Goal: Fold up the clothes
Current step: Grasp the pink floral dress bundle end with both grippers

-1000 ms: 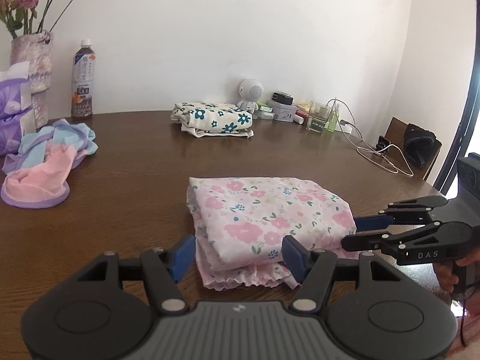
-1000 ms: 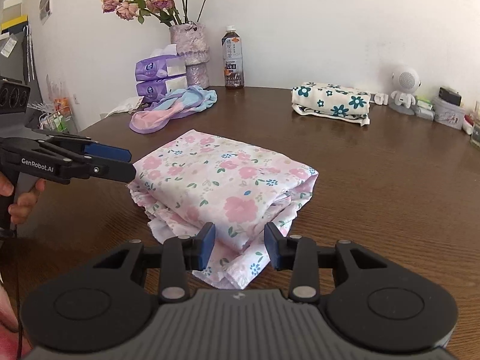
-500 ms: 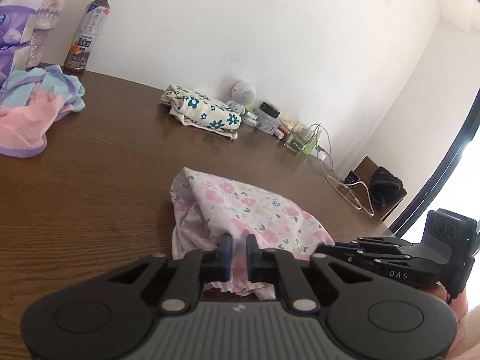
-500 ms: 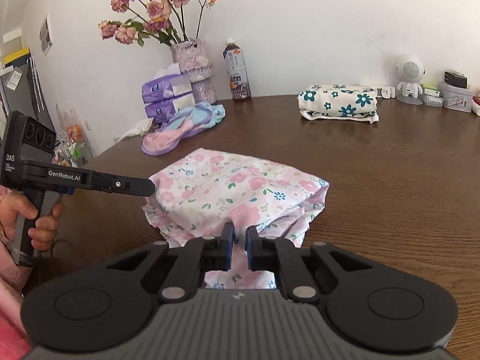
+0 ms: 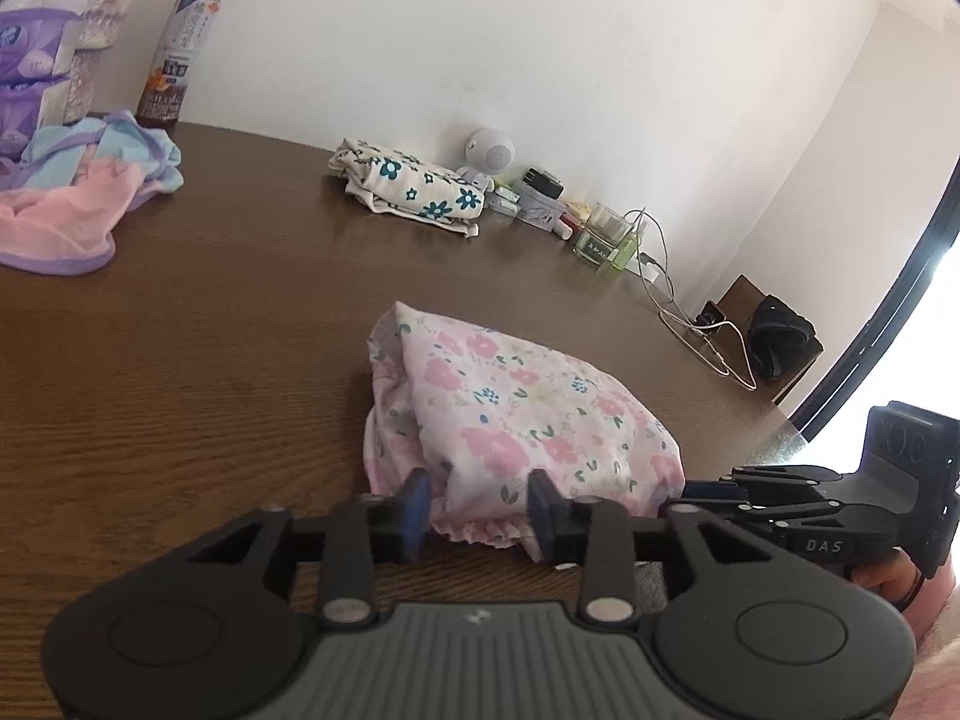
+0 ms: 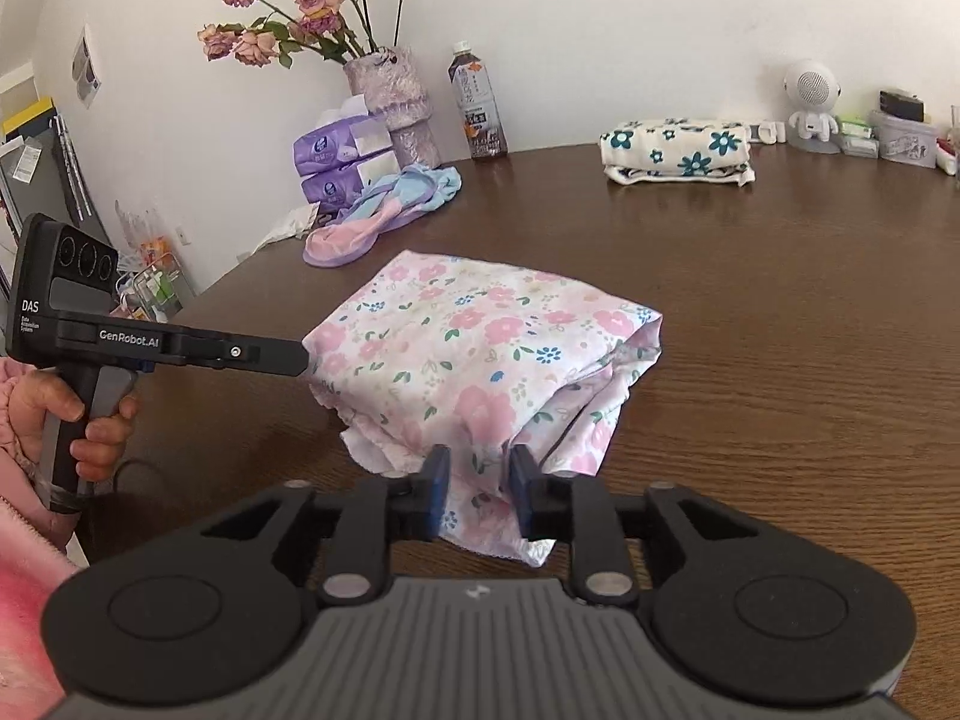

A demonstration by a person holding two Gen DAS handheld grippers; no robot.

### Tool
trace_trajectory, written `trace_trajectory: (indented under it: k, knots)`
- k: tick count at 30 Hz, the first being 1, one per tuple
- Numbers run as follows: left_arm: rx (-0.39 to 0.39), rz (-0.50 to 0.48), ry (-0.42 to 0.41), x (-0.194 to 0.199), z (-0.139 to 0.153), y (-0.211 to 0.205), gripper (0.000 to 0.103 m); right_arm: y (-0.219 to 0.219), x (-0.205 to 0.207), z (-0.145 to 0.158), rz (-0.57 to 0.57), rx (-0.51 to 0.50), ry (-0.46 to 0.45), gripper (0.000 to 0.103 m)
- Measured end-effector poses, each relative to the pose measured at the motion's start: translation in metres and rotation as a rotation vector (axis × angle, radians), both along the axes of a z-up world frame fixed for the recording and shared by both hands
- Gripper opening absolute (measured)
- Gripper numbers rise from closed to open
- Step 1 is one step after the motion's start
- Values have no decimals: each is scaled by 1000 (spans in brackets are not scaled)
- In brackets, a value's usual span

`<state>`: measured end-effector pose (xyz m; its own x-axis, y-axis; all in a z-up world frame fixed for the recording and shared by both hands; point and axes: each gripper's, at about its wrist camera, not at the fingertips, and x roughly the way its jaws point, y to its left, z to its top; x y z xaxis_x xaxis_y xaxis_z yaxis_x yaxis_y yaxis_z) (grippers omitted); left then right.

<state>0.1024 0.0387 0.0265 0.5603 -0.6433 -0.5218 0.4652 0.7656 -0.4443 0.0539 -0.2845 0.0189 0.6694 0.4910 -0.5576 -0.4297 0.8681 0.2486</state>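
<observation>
My left claw (image 5: 477, 507) stands part open, its blue pads to either side of the ruffled near edge of the pink floral garment (image 5: 516, 420); the cloth lies between them, though I cannot tell for sure whether either pad touches it; my right claw (image 6: 477, 486) is likewise part open, narrower, with a fold of the same garment hanging between its pads. Seen from the right wrist, the left claw reaches in from the side, its tip at the bundle's left corner, my hand (image 6: 66, 414) wrapped round its grip. The garment sits folded in a thick, puffy bundle on the dark wooden table (image 6: 780, 360), near the table's front edge. Farther back lies a folded white cloth with teal flowers (image 6: 678, 150), well apart from the pink one; to the left, a loose heap of pink, blue and purple clothing (image 6: 384, 210); behind that, purple tissue packs (image 6: 336, 162), a vase of dried roses (image 6: 390, 102) and a drink bottle (image 6: 477, 105) by the wall; a small white robot figure (image 6: 810, 102) stands beside the teal-flowered cloth.
</observation>
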Motion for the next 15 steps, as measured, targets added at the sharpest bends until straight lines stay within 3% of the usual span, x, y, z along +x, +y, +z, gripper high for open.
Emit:
trace_trajectory:
  k: [1, 3, 4, 7, 12, 15]
  knots:
    - [6, 4, -28, -2, 6, 1, 56, -2, -1, 5, -17, -7, -17, 57]
    - [13, 15, -77, -3, 18, 1, 62, -6, 4, 10, -68, 4, -15, 64]
    - [18, 28, -91, -2, 24, 0, 72, -9, 9, 11, -102, 22, 3, 71]
    - [48, 64, -101, 9, 33, -6, 79, -20, 25, 8, -189, 103, 88, 75]
    - [52, 98, 18, 41, 25, -11, 79, -38, 45, -11, -292, 289, 259, 75]
    - [17, 110, 88, 57, 14, -7, 79, -37, 50, -18, -317, 314, 304, 76]
